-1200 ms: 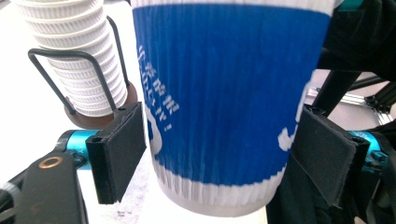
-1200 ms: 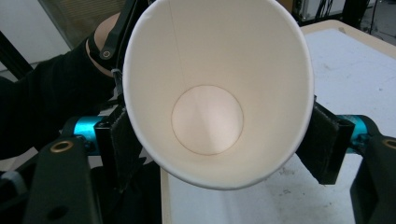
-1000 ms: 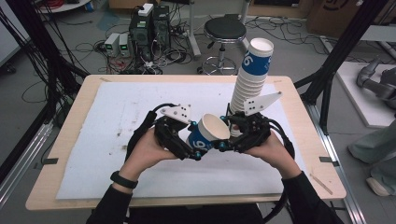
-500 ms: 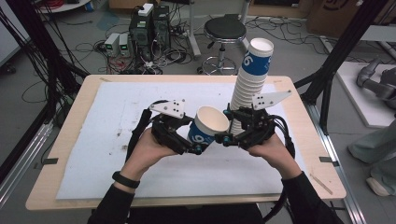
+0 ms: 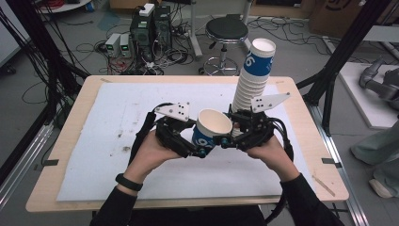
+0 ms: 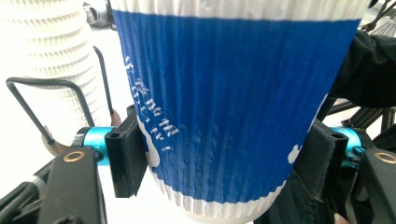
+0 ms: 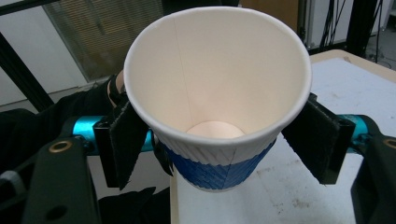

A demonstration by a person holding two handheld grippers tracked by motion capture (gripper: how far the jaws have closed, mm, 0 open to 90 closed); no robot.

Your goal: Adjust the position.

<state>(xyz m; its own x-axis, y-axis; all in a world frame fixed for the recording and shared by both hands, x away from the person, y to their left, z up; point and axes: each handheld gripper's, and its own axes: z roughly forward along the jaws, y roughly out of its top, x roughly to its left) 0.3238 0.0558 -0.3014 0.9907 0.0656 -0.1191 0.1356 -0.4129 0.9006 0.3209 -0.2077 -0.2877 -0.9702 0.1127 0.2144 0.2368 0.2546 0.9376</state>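
While both grippers meet over the middle of the white mat point(image 5: 117, 122), I read this step as a mid-air handover of one blue ribbed paper cup point(image 5: 211, 129). The cup is off the table, mouth up and tipped a little toward 7 o'clock. The stack of paper cups point(image 5: 251, 92) stands at about 1 o'clock from it, just behind my right hand.

The left gripper point(image 5: 197, 146) has the cup's lower body between its jaws. In the left gripper view both pads point(image 6: 128, 154) lie against the blue wall, though the jaws have just been opening a little. The right gripper point(image 5: 227, 140) takes the cup higher up, just under the rim. Its jaws have just been closing, and in the right gripper view the pads point(image 7: 123, 135) meet the cup on either side. So I judge both are clamped on the cup, the left grasp the lighter one.

Next, I think the left jaws must let go fully before the right hand carries the cup off. The right grip has to stay gentle, since the thin rim would buckle.

My left forearm comes in from 7 o'clock and my right from 5 o'clock. The hands are low over the table point(image 5: 66, 188), and the jaws point inward at each other.
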